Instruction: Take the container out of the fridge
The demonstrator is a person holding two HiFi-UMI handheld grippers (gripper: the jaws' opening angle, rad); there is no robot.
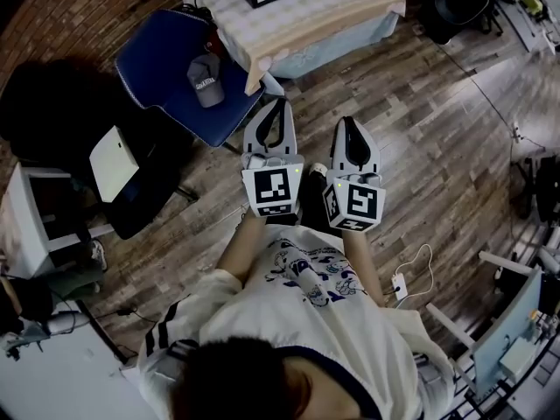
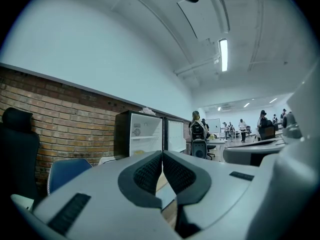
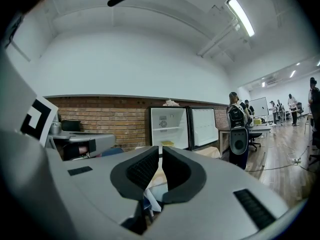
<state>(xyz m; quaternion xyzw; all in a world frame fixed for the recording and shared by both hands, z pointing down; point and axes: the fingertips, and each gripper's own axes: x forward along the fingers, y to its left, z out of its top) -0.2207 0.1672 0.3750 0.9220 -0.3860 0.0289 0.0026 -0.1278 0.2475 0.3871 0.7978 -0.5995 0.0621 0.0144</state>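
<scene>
Step in hand: the approach, as I judge it; nothing is grasped and the fridge (image 3: 175,121) stands well apart from both grippers.
Left gripper (image 1: 282,103): held in front of the person's chest and pointing forward, jaws pressed together with nothing between them.
Right gripper (image 1: 350,122): just beside the left one at the same height, jaws likewise closed and empty.
Fridge: against the brick wall (image 3: 115,119) across the room, its door (image 3: 203,126) already swung open to the right, the white interior lit.
Container (image 3: 168,144): on a lower shelf inside the fridge, toward the middle.
Container's look: a small, low, yellowish shape (too far off to make out a lid or what it is made of).
Next move calls for: walking across the wooden floor to the fridge, parting one gripper's jaws, and lining them up with the container at shelf height.
Way there: a blue chair (image 1: 175,68) with a cap (image 1: 207,81) on its seat and a cloth-covered table (image 1: 297,20) stand just ahead, so the path probably has to skirt them.
</scene>
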